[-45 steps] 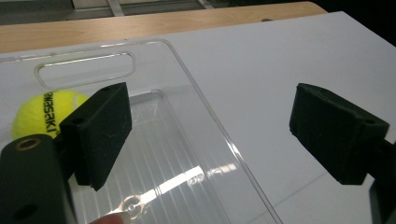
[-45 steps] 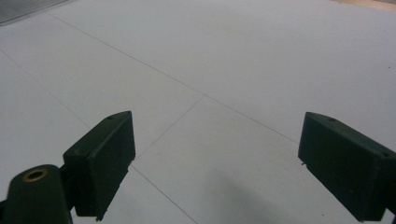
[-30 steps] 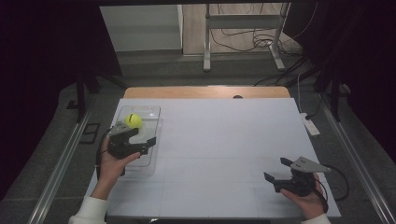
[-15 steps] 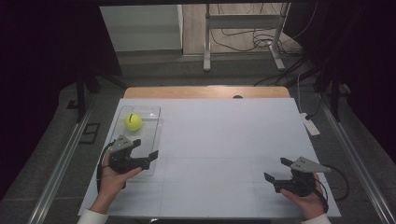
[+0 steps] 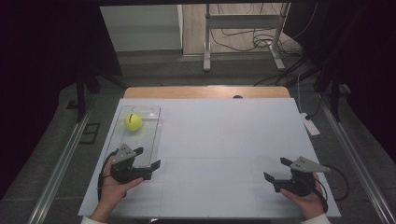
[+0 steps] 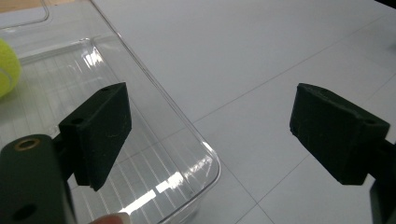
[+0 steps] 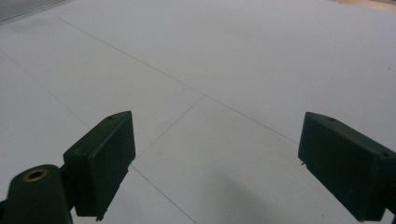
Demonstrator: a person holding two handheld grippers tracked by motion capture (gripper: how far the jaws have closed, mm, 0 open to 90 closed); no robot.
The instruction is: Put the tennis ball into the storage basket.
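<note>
Your left gripper (image 5: 146, 157) sits at the near end of the clear tray (image 5: 155, 122), and its 2 jaws stand wide apart with nothing between them. In the left gripper view (image 6: 210, 130), one jaw hangs over the tray's ribbed floor and the other hangs over the white table (image 6: 261, 56), so the tray's rounded near corner (image 6: 212, 163) lies in the gap. The pads do not touch the tray's rim.

The yellow-green ball (image 5: 133, 122) rests inside the tray, in its far half. It is well apart from your left gripper. In the left gripper view, a slice of the ball (image 6: 8, 65) peeks in at the left edge. It lies on the tray floor.

The tray lies flat on the left side of the table (image 5: 224, 140), with its long side running away from you.

Your right gripper (image 5: 275, 169) is near the table's front right corner, far from the tray and the ball. Its 2 jaws stand wide too, and they hold nothing. In the right gripper view (image 7: 215, 168), bare white tabletop (image 7: 224, 70) with thin lines lies between the jaws.

Your left hand (image 5: 112, 189) and your right hand (image 5: 306, 198) grip the gripper bodies from behind, and a cable (image 5: 338, 179) trails from the right one.
</note>
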